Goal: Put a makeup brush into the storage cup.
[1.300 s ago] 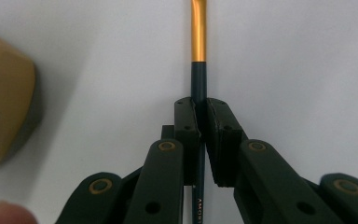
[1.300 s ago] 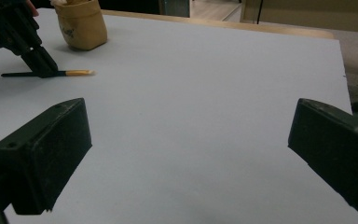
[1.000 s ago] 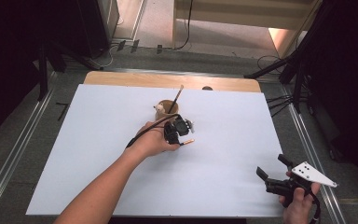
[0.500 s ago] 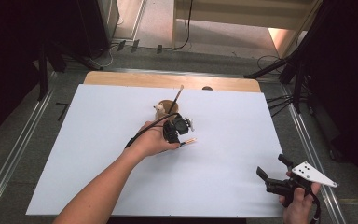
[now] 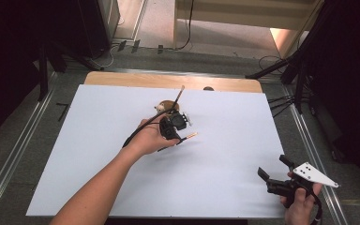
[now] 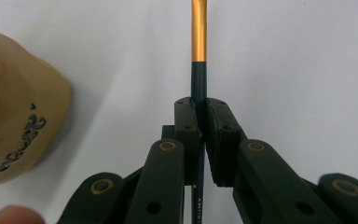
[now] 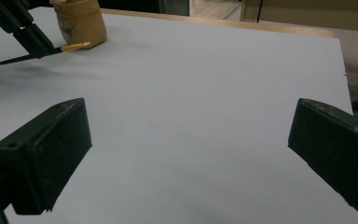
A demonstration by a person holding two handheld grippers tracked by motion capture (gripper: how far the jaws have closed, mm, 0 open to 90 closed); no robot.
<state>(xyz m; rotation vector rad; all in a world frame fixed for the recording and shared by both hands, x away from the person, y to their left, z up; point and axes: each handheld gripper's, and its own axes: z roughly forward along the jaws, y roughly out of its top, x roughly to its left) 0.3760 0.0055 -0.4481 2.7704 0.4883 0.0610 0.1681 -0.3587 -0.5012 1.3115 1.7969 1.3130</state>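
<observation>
Nearest to me, my right gripper (image 5: 276,176) sits at the near right corner of the white table (image 5: 234,140), held low in my right hand (image 5: 300,206), its jaws spread wide with nothing between them; in the right gripper view both black jaws stand far apart over bare white surface. Farther out, near the table's middle, my left gripper (image 5: 176,133) is clamped on a paintbrush (image 6: 198,70): in the left gripper view the jaws press in from both sides on the dark green handle, and the orange-gold part runs straight on beyond the jaw tips. From the high view the brush lies nearly level just above the surface, its orange end (image 5: 191,136) pointing right. My left forearm reaches in diagonally from the bottom left, the hand (image 5: 150,140) wrapped over the gripper body. Just beyond and beside the left gripper stands a small tan pot (image 5: 168,106) with another brush (image 5: 179,96) leaning out of it, up and to the right. The pot carries a dark printed mark I cannot read, and tiny lettering on the brush handle is too small to make out.
</observation>
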